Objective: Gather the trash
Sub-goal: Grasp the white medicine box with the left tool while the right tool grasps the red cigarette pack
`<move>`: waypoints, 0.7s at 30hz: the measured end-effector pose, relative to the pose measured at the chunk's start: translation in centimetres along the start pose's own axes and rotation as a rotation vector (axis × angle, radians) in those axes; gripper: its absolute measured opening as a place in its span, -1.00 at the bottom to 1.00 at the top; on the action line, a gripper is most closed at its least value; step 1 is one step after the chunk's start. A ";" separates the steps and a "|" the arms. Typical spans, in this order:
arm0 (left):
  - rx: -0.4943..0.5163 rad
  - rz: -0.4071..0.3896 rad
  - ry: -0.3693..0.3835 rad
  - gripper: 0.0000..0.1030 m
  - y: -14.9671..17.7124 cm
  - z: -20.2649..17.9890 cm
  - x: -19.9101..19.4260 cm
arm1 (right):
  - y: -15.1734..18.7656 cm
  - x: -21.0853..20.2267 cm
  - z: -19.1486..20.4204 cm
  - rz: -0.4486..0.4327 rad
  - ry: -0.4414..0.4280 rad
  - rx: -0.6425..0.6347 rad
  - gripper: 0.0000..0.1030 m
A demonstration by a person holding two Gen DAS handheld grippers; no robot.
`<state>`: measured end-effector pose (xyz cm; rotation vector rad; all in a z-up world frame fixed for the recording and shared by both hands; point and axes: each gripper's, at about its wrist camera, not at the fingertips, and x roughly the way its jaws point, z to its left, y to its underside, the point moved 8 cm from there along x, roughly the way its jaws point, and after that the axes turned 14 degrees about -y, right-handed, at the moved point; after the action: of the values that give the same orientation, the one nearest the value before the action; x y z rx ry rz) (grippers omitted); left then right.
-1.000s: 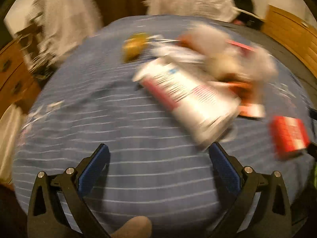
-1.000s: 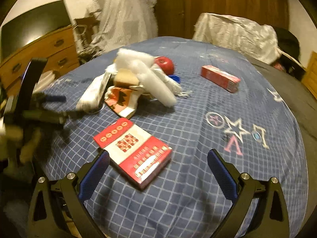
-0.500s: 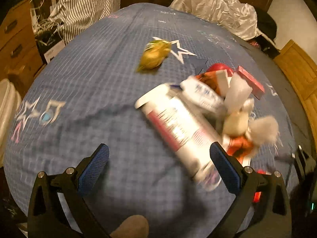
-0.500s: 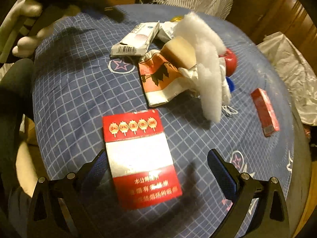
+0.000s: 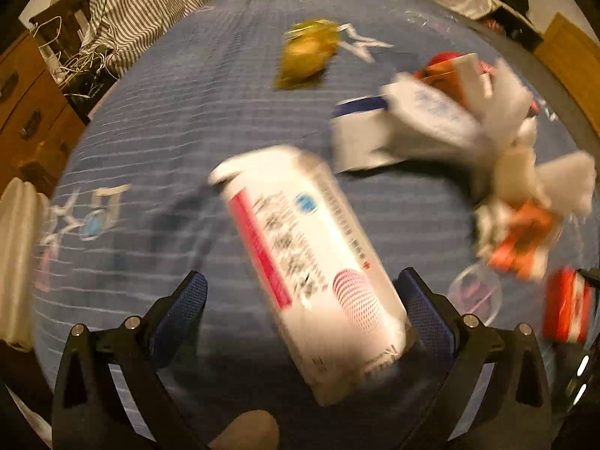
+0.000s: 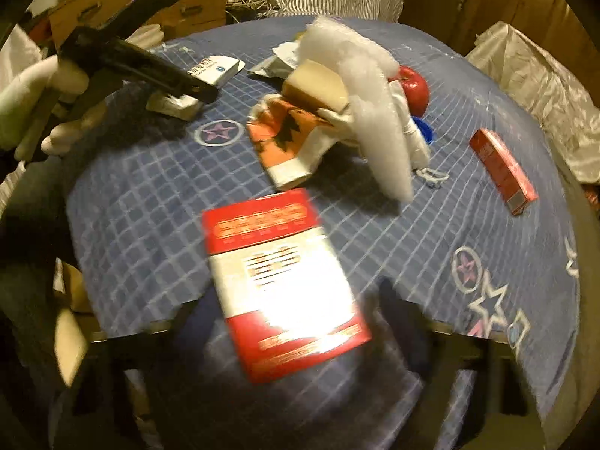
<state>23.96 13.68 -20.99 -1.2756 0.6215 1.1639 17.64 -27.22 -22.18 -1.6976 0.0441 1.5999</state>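
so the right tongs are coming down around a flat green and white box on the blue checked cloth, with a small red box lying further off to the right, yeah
Not quite: the flat box between the right tongs is red and white, not green and white, as the right wrist view shows. The tongs have just been closing with that box between them. The rest holds: it lies on the blue checked cloth, and a small red box lies further off to the right.

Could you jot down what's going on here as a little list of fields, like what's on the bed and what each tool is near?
surface: blue checked bedspread
left hand-held gripper: open, straddling a white box
right hand-held gripper: blurred, jaws just closing around a red-and-white box
pile: white stuffing, orange-patterned wrapper
apart: slim red box, yellow wrapper
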 end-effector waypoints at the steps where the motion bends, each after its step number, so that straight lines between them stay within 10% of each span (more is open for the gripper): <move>1: 0.027 0.012 -0.005 0.91 0.3 1.3 0.3 | 0.2 0.0 0.4 0.001 -0.006 0.010 0.36; 8: -0.013 -0.051 -0.058 0.91 -0.5 8.2 -0.1 | 0.6 -0.7 3.4 -0.027 -0.090 0.070 0.48; 21: 0.116 -0.075 -0.071 0.91 -2.3 4.4 2.5 | -1.1 1.5 3.5 0.113 -0.037 -0.025 0.61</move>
<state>25.94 18.89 -21.16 -1.1453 0.5752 1.0910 15.59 -23.81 -22.52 -1.7103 0.1033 1.7209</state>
